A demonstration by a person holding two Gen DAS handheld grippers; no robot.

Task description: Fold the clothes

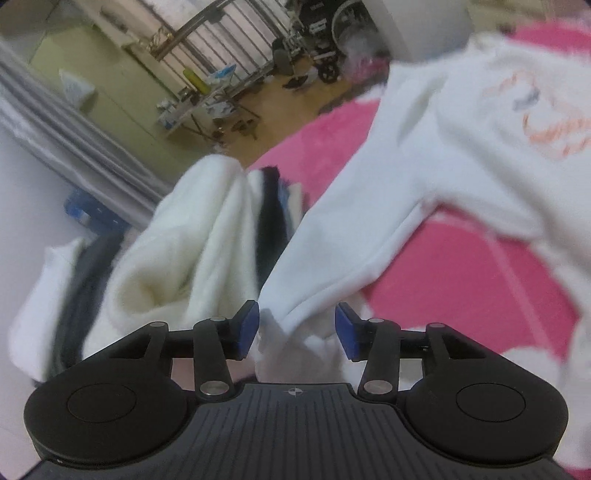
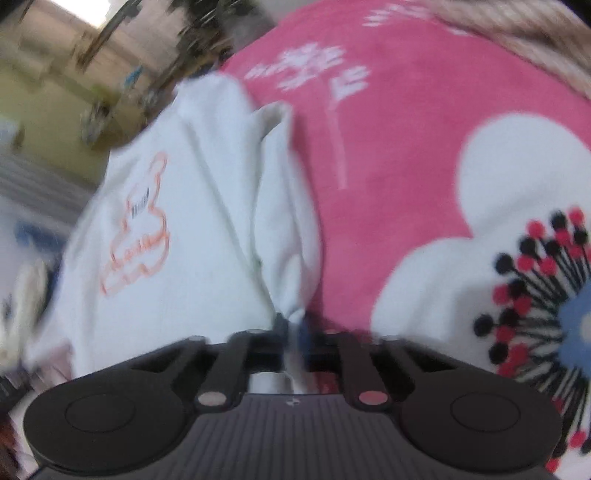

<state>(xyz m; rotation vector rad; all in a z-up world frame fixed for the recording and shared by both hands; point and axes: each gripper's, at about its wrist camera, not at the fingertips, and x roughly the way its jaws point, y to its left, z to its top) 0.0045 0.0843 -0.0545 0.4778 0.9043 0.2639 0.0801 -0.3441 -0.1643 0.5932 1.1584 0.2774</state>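
Observation:
A white sweatshirt (image 1: 461, 147) with an orange outline print lies spread on a pink flowered blanket (image 1: 461, 277). Its sleeve runs down toward my left gripper (image 1: 297, 332). The blue pads stand apart, the sleeve's end lies loose between them, and neither pad presses on it. In the right wrist view the same sweatshirt (image 2: 184, 221) fills the left half, the blanket (image 2: 406, 147) the right. My right gripper (image 2: 295, 332) is shut on a bunched fold of the sweatshirt's edge, which rises straight out of the closed jaws. This view is blurred.
A heap of other clothes (image 1: 192, 240), white and dark, sits left of the sleeve at the blanket's edge. Beyond it are a blue crate (image 1: 88, 214), a metal rack (image 1: 221, 55), a wheelchair (image 1: 332, 29) and wooden floor (image 1: 288, 107).

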